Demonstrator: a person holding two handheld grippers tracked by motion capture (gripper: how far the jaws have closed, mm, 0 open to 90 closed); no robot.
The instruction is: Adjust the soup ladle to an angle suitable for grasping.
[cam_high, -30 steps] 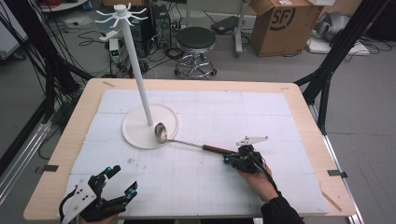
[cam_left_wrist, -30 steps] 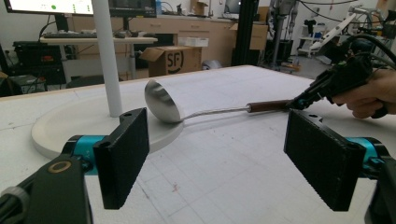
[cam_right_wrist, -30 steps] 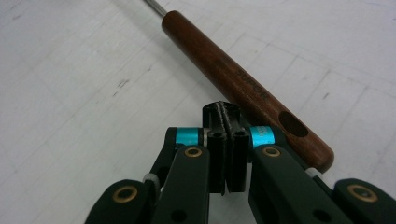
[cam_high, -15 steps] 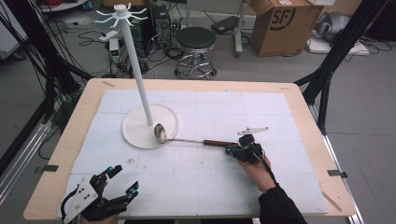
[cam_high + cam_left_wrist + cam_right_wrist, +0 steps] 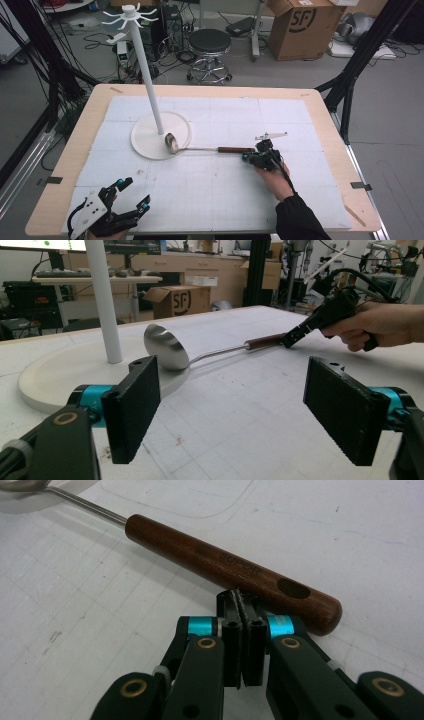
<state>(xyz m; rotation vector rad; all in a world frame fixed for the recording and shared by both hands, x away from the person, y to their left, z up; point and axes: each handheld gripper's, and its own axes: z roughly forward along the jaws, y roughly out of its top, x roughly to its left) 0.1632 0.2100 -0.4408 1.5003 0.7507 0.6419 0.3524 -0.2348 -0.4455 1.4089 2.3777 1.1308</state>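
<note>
A steel ladle (image 5: 171,142) lies on the table, its bowl resting on the round base (image 5: 145,140) of a white hook stand (image 5: 150,75). Its brown wooden handle (image 5: 236,149) points to the right. My right gripper (image 5: 250,156) is shut with nothing between its jaws. In the right gripper view its tips (image 5: 242,597) press against the side of the handle (image 5: 225,565) near the hanging hole. My left gripper (image 5: 135,192) stands open at the table's front left. In the left gripper view it (image 5: 239,412) faces the ladle bowl (image 5: 165,347) from a distance.
The stand's pole (image 5: 105,300) rises from the base (image 5: 50,375) at the table's left middle. A white gridded mat (image 5: 210,185) covers the tabletop. Beyond the far edge stand a stool (image 5: 210,42), a cardboard box (image 5: 300,22) and cables.
My right gripper, still shut, has moved away from the person toward the far edge. The ladle's handle end has swung slightly the same way. My left gripper has stayed put.
</note>
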